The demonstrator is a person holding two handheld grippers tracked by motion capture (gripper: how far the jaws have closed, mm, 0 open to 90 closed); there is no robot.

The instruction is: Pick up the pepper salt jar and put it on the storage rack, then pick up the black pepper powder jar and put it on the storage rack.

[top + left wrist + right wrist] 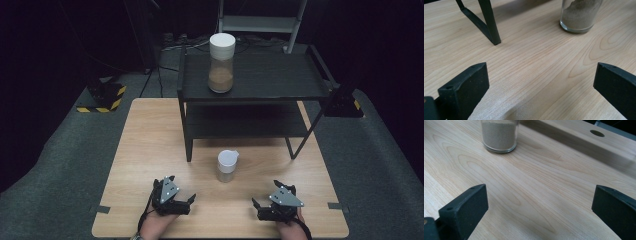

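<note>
Sand-filled small jar [226, 166] is standing upright on the counter [145, 150], just beyond and between the released left gripper [175, 197] and released right gripper [274, 205], roughly equidistant.

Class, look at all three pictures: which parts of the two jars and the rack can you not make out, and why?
- Small jar: the left gripper view's top edge cuts off its top; likewise in the right gripper view.
- Tall jar: in the high view, too small to tell what the brown fill is.
- Rack: its top shelf hides most of the lower shelf.
- Rack leg: cut off above.
</note>
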